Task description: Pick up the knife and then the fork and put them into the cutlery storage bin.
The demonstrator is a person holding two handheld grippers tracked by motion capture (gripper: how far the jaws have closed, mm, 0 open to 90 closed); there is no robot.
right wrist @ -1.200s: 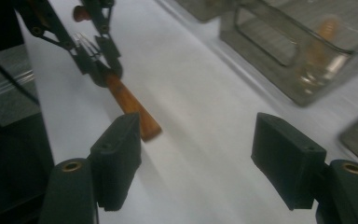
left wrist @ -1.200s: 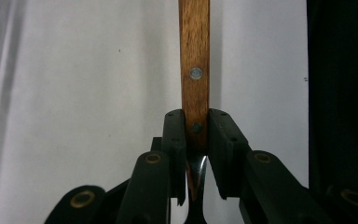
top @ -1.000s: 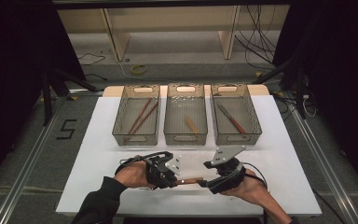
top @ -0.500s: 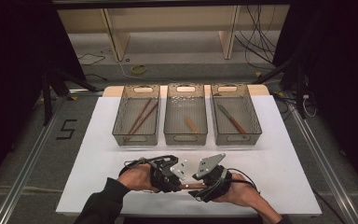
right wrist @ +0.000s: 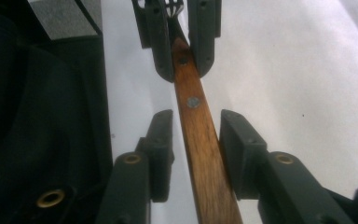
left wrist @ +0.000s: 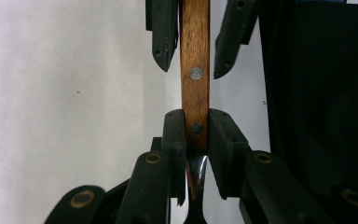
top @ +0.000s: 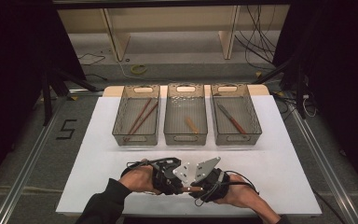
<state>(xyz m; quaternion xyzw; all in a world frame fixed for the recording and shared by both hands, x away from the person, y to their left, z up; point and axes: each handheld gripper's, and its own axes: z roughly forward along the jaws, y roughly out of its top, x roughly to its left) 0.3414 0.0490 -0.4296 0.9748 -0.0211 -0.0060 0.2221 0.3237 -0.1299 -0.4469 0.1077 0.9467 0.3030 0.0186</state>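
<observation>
Left gripper (left wrist: 196, 140) clamped on wooden handle (left wrist: 195, 70), right gripper (right wrist: 196, 140) facing it — closing around handle, not yet touching

In the high view the grey plates and the two hands are covering most of the wooden-handled utensil (top: 189, 188); its working end is staying hidden; in the left gripper view the metal part (left wrist: 196, 186) is running off the bottom edge; in the right gripper view the handle (right wrist: 205, 154) is being cut by the bottom edge, slightly blurred.
</observation>
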